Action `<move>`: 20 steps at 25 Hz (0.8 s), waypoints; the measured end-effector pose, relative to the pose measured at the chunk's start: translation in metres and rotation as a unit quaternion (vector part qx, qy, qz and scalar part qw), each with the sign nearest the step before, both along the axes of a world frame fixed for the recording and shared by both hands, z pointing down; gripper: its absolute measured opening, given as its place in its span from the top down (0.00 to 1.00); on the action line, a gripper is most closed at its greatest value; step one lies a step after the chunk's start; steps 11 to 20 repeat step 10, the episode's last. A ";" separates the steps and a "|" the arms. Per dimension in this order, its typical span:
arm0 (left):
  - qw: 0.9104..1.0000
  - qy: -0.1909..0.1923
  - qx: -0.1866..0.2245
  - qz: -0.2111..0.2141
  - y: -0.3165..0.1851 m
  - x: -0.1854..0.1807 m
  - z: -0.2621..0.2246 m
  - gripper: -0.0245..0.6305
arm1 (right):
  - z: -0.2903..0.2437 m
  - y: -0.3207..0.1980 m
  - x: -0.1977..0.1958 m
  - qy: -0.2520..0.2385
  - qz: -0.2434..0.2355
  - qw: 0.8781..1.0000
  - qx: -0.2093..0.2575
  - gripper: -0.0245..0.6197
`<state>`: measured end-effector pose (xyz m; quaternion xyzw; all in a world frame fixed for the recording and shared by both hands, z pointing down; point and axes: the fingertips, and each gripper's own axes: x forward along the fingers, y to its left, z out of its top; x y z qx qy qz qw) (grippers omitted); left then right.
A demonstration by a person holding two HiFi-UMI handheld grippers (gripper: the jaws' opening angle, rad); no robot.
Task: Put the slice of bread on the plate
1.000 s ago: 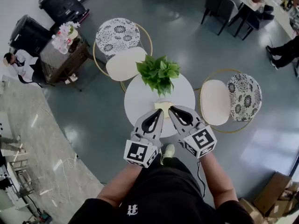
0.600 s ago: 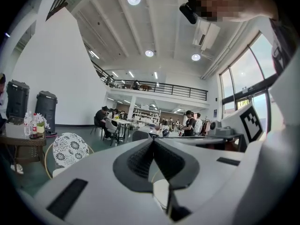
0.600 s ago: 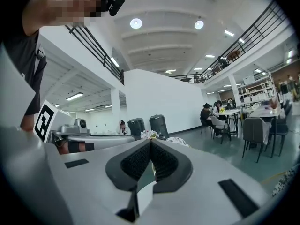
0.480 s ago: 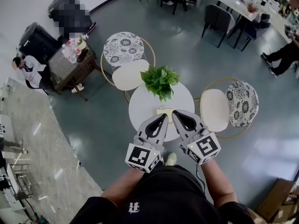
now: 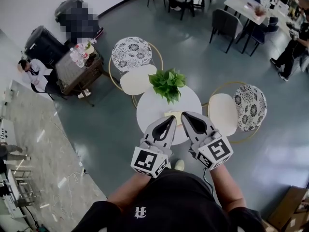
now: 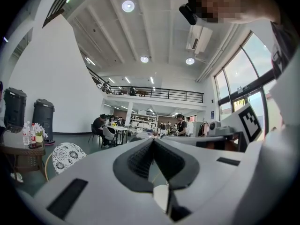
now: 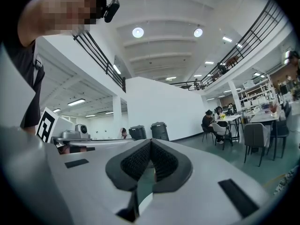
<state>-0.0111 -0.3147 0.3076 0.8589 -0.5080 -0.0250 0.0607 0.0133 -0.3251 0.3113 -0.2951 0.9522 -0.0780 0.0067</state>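
Observation:
In the head view a round white table [image 5: 154, 111] stands far below me. On it lies a pale yellowish square, seemingly the bread slice [image 5: 173, 114], half hidden by the gripper tips. I cannot make out a plate against the white top. My left gripper [image 5: 172, 118] and right gripper [image 5: 184, 114] are held side by side, high above the table's near edge. Both are shut with nothing between their pads. The left gripper view shows its jaws [image 6: 153, 140] closed and pointing level across the hall. The right gripper view shows the same of its jaws [image 7: 150, 141]. Neither of these views shows the table or the bread.
A leafy green plant [image 5: 167, 83] stands at the table's far side. Two gold-framed chairs with patterned cushions flank the table, one behind it [image 5: 132, 53] and one at the right [image 5: 250, 107]. A dark side table with flowers [image 5: 79, 63] and black bins [image 5: 42, 41] stand at the left.
Both grippers have risen together, still shut and empty. The table and chairs look smaller and farther below. The pale square stays on the table.

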 end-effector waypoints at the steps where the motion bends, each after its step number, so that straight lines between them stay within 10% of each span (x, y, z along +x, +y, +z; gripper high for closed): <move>1: 1.000 0.000 0.002 0.000 0.002 0.001 -0.002 0.95 | -0.002 0.002 0.000 0.000 0.000 1.000 0.001 0.95; 20: 1.000 -0.004 0.017 0.003 0.009 0.005 -0.015 0.95 | -0.016 0.011 0.005 0.002 0.004 1.000 0.015 0.95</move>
